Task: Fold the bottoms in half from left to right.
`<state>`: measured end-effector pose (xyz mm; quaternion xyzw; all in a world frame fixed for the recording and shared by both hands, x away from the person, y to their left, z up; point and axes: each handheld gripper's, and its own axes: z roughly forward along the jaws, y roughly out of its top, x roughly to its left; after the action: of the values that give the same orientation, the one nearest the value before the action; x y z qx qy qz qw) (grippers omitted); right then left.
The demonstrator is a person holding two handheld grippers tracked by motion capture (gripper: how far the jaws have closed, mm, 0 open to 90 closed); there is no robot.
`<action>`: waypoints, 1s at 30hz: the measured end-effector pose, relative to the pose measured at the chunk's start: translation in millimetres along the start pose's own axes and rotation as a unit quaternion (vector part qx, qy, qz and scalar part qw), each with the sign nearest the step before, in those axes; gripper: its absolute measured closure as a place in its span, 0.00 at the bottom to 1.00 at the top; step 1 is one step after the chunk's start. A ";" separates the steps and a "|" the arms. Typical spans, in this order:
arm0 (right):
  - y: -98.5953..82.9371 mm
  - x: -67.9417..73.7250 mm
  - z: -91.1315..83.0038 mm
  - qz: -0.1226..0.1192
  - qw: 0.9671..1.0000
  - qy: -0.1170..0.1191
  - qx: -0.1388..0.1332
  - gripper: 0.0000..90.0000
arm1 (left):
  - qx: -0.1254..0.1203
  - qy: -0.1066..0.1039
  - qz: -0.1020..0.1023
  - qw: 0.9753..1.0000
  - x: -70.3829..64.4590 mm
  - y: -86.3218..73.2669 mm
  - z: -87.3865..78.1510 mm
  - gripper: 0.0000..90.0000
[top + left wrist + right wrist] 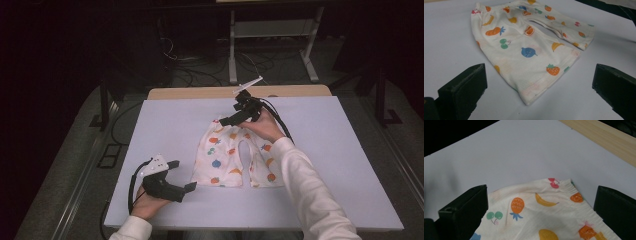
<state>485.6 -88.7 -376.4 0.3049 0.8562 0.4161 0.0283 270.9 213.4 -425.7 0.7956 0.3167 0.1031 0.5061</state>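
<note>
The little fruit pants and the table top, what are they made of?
The fruit pants look like soft, thin knit cloth, probably cotton: matte, wrinkled, with a gathered stretchy waistband and stitched hems. The table top looks like a smooth, matte pale sheet, maybe plastic or painted board; I can't tell which. A light wood strip runs along its far edge.

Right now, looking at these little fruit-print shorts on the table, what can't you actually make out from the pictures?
- Shorts: part of the waistband, in the high view, is hidden behind the right hand-held gripper and hand.
- Shorts, right gripper view: the legs are cut off by the bottom edge.
- Underside of the shorts: hidden against the table.
- Room beyond the table, high view: too dark to tell.
</note>
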 end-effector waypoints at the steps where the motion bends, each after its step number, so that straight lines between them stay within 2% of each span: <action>1: 1.1 -1.1 0.8 0.002 1.000 0.000 -0.001 0.00 | 0.000 0.000 0.000 1.000 0.0 0.0 0.1 0.00; 7: 7.8 -6.7 7.1 0.005 1.000 -0.003 0.002 0.00 | 0.002 0.001 0.001 1.000 -0.1 0.4 1.6 0.00; 14: 10.4 -16.9 21.0 0.020 1.000 -0.002 0.005 0.00 | 0.002 0.000 0.002 1.000 0.1 0.8 2.8 0.00; 18: 11.2 -20.4 28.9 0.016 1.000 -0.005 0.005 0.00 | 0.002 0.001 0.003 1.000 0.0 0.7 2.4 0.00; 26: 6.0 -33.9 40.7 0.031 0.999 -0.009 -0.012 0.06 | 0.006 -0.003 0.006 1.000 -0.2 0.9 4.5 0.00; 27: 5.2 -37.6 44.9 0.040 0.999 -0.003 -0.007 0.07 | 0.006 -0.004 0.007 1.000 0.1 1.3 5.3 0.00; 30: 4.7 -39.9 48.9 0.040 0.999 0.000 0.001 0.09 | 0.006 -0.004 0.007 1.000 0.6 1.3 5.5 0.00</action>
<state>535.1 -74.2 -413.1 0.3389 0.8439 0.4159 0.0114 274.5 209.3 -427.3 0.8013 0.3101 0.1012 0.5015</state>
